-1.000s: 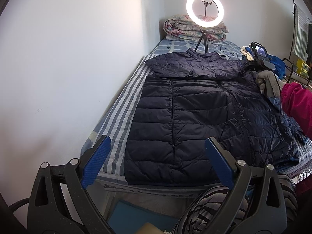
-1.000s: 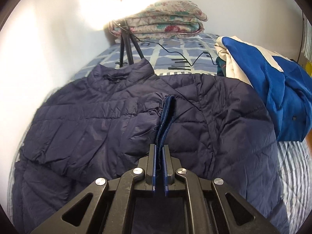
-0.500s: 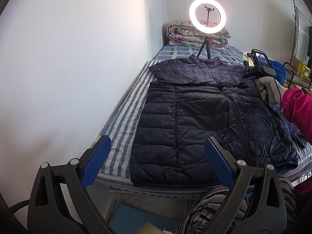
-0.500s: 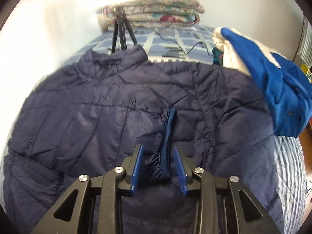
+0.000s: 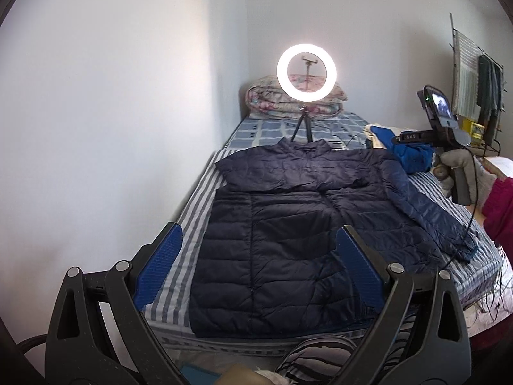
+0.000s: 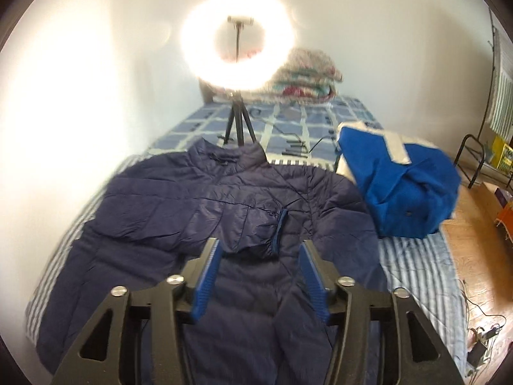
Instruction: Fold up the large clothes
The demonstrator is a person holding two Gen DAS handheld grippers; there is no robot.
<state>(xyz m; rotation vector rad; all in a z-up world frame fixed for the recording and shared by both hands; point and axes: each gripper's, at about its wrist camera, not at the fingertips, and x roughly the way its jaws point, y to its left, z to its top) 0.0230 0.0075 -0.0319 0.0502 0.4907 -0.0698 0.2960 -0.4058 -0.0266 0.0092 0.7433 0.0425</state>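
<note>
A navy puffer jacket (image 5: 282,224) lies flat on the striped bed, collar toward the ring light. Its one sleeve is folded across the chest, with the cuff (image 6: 277,231) resting there. The other sleeve (image 5: 426,211) stretches out toward the bed's right edge. My right gripper (image 6: 261,247) hovers above the chest, just short of the cuff; its jaws are opening and nothing is between the pads. A gloved hand (image 5: 461,166) holds it up at the right in the left wrist view. My left gripper (image 5: 259,240) hangs open over the jacket's hem, holding nothing.
A lit ring light (image 5: 306,77) on a tripod stands on the bed just past the collar, its cable trailing right. Folded quilts (image 5: 266,102) sit at the head. A blue and white garment pile (image 6: 400,192) lies beside the jacket's shoulder. A white wall runs along the left.
My right gripper opened, let go of the sleeve cuff and pulled up and back; the cuff stays on the chest. My left gripper rose, still open.
</note>
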